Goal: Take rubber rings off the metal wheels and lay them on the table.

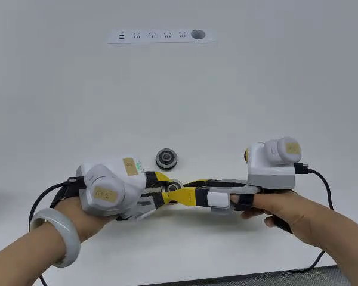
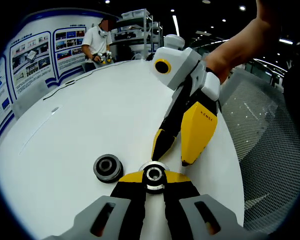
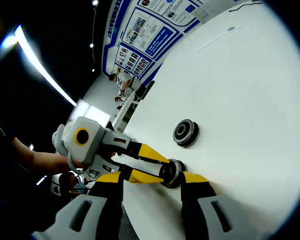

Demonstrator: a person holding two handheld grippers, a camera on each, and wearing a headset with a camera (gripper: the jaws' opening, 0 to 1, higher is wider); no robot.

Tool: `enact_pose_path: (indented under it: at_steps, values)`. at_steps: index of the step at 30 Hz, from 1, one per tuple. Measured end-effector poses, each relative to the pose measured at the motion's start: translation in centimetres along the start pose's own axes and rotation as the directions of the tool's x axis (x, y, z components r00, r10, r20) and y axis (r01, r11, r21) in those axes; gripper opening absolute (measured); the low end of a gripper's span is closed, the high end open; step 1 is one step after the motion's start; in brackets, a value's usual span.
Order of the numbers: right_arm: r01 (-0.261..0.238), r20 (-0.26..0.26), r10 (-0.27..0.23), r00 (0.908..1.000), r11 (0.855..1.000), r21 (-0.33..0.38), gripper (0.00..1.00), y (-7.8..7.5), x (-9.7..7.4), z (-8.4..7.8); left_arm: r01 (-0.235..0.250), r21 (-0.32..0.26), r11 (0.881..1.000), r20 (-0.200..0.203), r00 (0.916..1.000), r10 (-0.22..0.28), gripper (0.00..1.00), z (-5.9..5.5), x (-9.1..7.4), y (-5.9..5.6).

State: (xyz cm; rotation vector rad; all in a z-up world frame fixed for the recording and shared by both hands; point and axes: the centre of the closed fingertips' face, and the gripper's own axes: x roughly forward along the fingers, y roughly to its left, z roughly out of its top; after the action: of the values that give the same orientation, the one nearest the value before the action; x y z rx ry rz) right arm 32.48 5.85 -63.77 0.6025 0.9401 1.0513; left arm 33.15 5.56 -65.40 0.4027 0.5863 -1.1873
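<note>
Yellow-jawed L gripper (image 2: 153, 178) clenches a metal wheel (image 3: 173, 172) near the front edge of the white table (image 1: 227, 95); R gripper (image 2: 170, 160), jaws parted, straddles its rim. Second wheel (image 1: 166, 158), rubber ring (image 2: 96, 169) on, lies just beyond; wide open room past it.

The white table (image 1: 238, 101) is lying open all the way to the power strip (image 1: 161, 36) at the far edge; only one loose wheel (image 1: 166, 158) is sitting in the way, near the front.

wheel (image 1: 166, 158) on table (image 1: 179, 89), power strip (image 1: 161, 36) far behind
</note>
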Motion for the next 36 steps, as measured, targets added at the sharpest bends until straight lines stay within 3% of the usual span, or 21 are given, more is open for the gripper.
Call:
enact_pose_path:
  at_steps: [4, 12, 36]
  values:
    - [0.024, 0.003, -0.024, 0.9997, 0.999, -0.024, 0.52, -0.6, 0.3, 0.1, 0.0, -0.001, 1.0, 0.0, 1.0, 0.0, 0.12, 0.0, 0.0, 0.0]
    - [0.008, -0.018, -0.008, 0.9998, 1.0, -0.011, 0.51, -0.2, 0.7, -0.3, -0.001, -0.003, 1.0, 0.001, 1.0, 0.001, 0.12, 0.0, 0.0, 0.0]
    - [-0.013, -0.016, 0.013, 0.9998, 1.0, 0.01, 0.48, 0.6, -0.1, -0.5, -0.005, -0.014, 1.0, 0.005, 1.0, 0.005, 0.12, 0.0, 0.0, 0.0]
